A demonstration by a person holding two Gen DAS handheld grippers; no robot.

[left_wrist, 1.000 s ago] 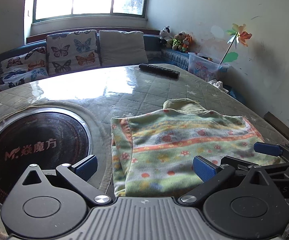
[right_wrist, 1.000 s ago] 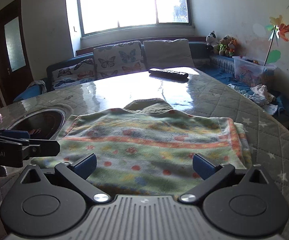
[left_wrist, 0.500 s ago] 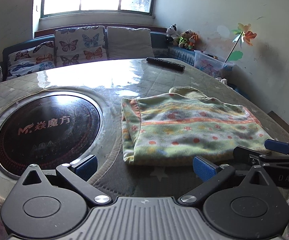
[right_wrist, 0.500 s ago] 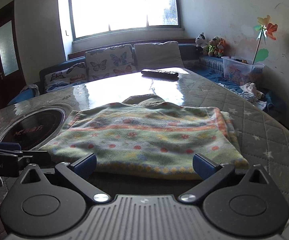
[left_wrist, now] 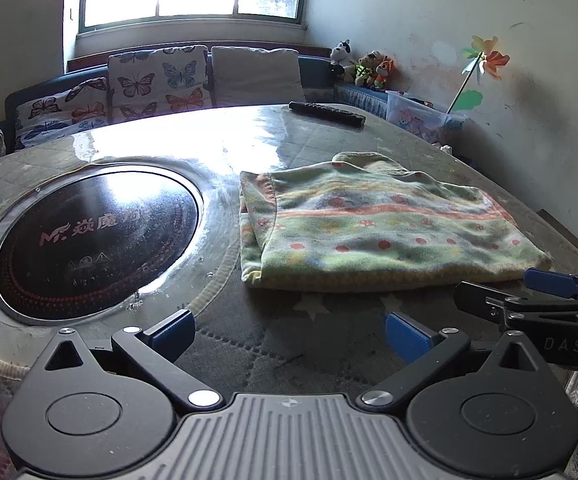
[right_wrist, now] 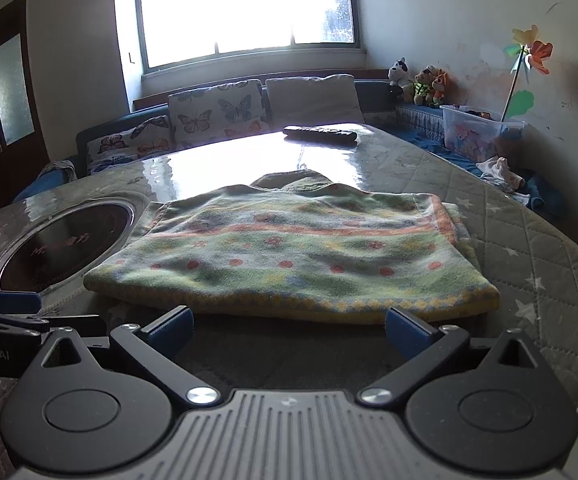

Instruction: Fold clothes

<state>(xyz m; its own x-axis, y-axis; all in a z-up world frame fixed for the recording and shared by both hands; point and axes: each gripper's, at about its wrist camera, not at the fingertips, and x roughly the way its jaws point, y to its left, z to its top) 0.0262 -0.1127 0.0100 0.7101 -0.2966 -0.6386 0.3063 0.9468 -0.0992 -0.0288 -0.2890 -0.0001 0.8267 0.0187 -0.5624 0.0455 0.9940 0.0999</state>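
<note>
Garment: the green patterned garment (right_wrist: 289,252) is lying folded into a flat rectangle on the desk (right_wrist: 529,248), just right of the round black cooktop (left_wrist: 93,240) set into the surface, its near hem running straight across in front of me

Left fingers: I am holding my left fingers (left_wrist: 289,330) spread wide over bare quilted desk, short of the garment's near left corner, gripping nothing

Right fingers: I am holding my right fingers (right_wrist: 289,326) just as wide, empty, just short of the near hem and roughly centred on it

Step in hand: I am judging that the fold looks close to finished, so this is either a last half-fold or a tidy-up (I cannot tell which from here)

Doing it well: I am planning to pinch the two near corners through every layer, since the left edge (left_wrist: 253,220) is showing several stacked layers that could slip apart

Lift: I am meaning to raise both corners level and together, carrying them to the far edge so the sides line up

Watch: I am minding the collar bump (right_wrist: 293,180) poking out at the far side, and the remote (right_wrist: 321,134) lying well beyond it

Risk: I am expecting the glossy desk to let the whole bundle slide if I drag instead of lifting
</note>
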